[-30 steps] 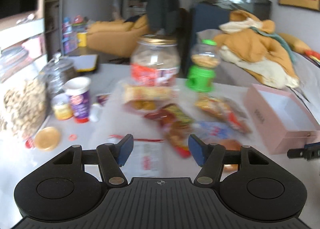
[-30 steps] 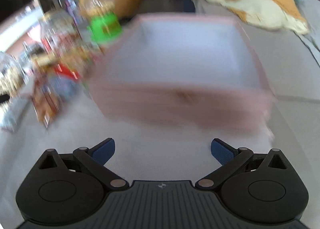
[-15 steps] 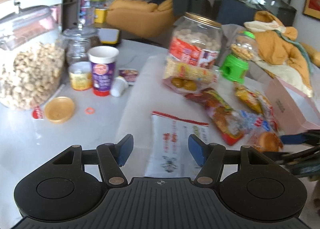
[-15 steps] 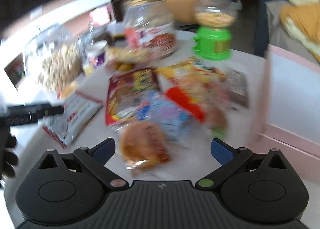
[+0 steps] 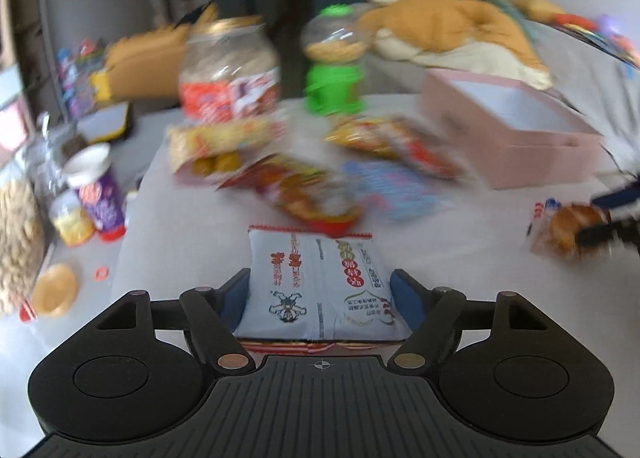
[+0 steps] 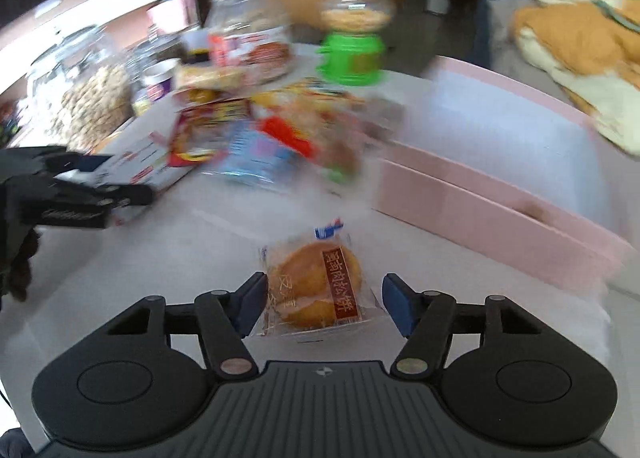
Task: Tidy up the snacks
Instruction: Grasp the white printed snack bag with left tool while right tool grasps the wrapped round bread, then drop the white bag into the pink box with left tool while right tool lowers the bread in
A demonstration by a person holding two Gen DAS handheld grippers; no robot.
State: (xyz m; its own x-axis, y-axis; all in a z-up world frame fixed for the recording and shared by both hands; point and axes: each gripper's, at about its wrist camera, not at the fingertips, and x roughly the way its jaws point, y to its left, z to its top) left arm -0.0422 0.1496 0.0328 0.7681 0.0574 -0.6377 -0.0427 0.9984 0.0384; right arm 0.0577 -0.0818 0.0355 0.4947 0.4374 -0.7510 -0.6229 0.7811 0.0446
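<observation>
My left gripper (image 5: 320,298) is closed against both sides of a light blue snack packet (image 5: 320,282) with red print, which sits sharp between the fingers while the table behind blurs. My right gripper (image 6: 324,306) stands around a clear-wrapped round bun (image 6: 316,290); its left finger touches the wrapper and a small gap shows at the right finger. An open pink box (image 6: 500,178) with a white inside lies on the table to the right, also in the left wrist view (image 5: 512,126). A heap of snack packets (image 5: 320,178) lies mid-table.
A big jar with a red label (image 5: 228,74) and a green-based dispenser (image 5: 334,66) stand at the back. A jar of nuts (image 5: 16,238), a purple cup (image 5: 98,194) and a yellow lid (image 5: 54,290) are at the left. An orange blanket (image 5: 452,30) lies beyond the box.
Both grippers moved forward onto snacks: the left now has the blue packet between its fingers, the right has narrowed around the bun. The scene behind both is blurred by motion.
</observation>
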